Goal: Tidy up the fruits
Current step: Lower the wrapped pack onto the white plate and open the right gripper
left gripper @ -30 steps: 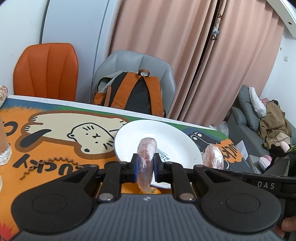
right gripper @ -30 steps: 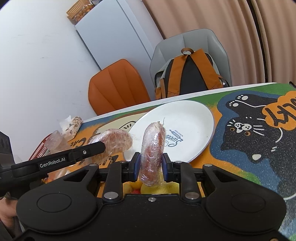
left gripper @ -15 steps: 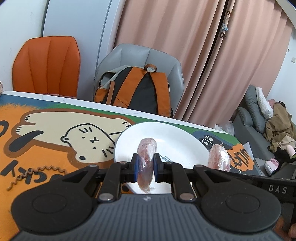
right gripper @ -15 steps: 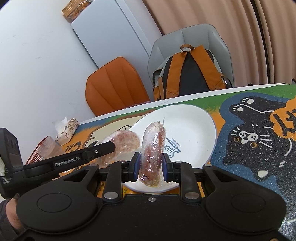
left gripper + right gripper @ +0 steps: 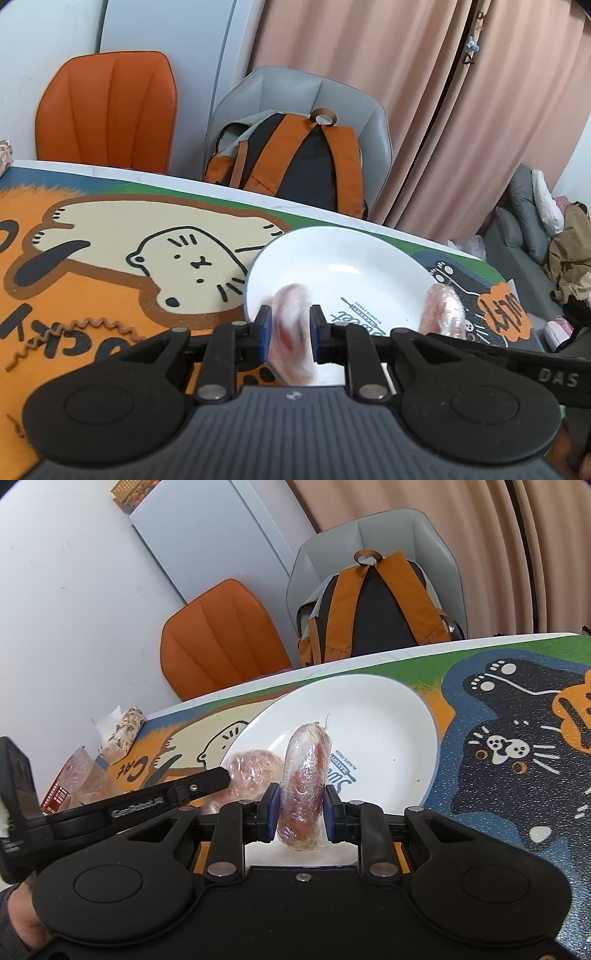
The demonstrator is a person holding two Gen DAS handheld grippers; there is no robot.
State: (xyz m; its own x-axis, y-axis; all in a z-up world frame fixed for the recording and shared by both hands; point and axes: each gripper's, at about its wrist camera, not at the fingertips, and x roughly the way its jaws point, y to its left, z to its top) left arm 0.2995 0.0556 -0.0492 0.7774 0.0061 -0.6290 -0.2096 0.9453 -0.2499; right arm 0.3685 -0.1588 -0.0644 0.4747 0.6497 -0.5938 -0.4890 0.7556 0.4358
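Each gripper pinches a plastic-wrapped sausage over the white plate [image 5: 388, 716] at frame centre. The left gripper [image 5: 290, 334] is easing open around its blurred sausage [image 5: 291, 332]; the right gripper [image 5: 301, 808] clamps its sausage [image 5: 304, 786] upright.

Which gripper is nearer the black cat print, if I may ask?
Right. The right gripper is beside the black cat print; the left gripper, jaws opening around a wrapped sausage, lies farther left.
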